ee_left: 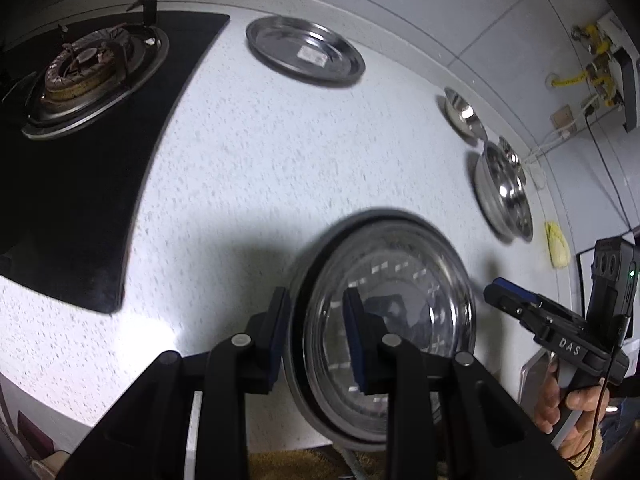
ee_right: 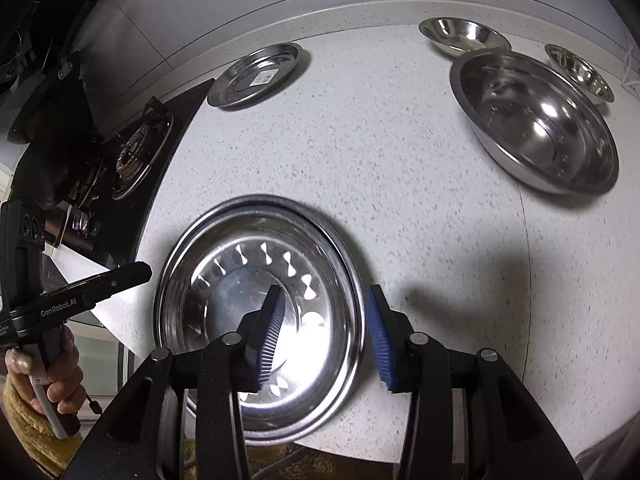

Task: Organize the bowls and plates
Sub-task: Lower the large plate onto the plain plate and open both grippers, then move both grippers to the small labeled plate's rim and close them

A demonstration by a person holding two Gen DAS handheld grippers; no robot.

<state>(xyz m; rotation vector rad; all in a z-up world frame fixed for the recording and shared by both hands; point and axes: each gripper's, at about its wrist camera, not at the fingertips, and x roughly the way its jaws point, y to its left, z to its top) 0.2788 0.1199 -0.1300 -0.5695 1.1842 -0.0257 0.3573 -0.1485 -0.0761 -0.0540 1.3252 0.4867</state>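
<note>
- The stacked plates (ee_right: 260,320) lie at the near edge of the desk (ee_right: 400,208), their near rim seeming to overhang it above a brown mat. A downward nudge there could, I judge, tip them off.
- The upper plate looks slightly off-centre on the lower one, with a dark gap showing along the left rim. A sideways brush might slide it further.
- The left hand-held gripper (ee_left: 316,332) is released, its pads astride the plates' left rim without pressing. Lifting at a slant could catch that rim and drag the plates.
- The right hand-held gripper (ee_right: 328,332) is also released, one pad over the plate's well and the other outside the right rim; the same risk applies.
- Both point steeply down, each held by a hand (ee_right: 44,376) low at the near side.
- Still apart: a flat plate (ee_right: 256,74) far left by the stove (ee_left: 88,76), a big bowl (ee_right: 536,120) and two small bowls (ee_right: 464,36) far right.
</note>
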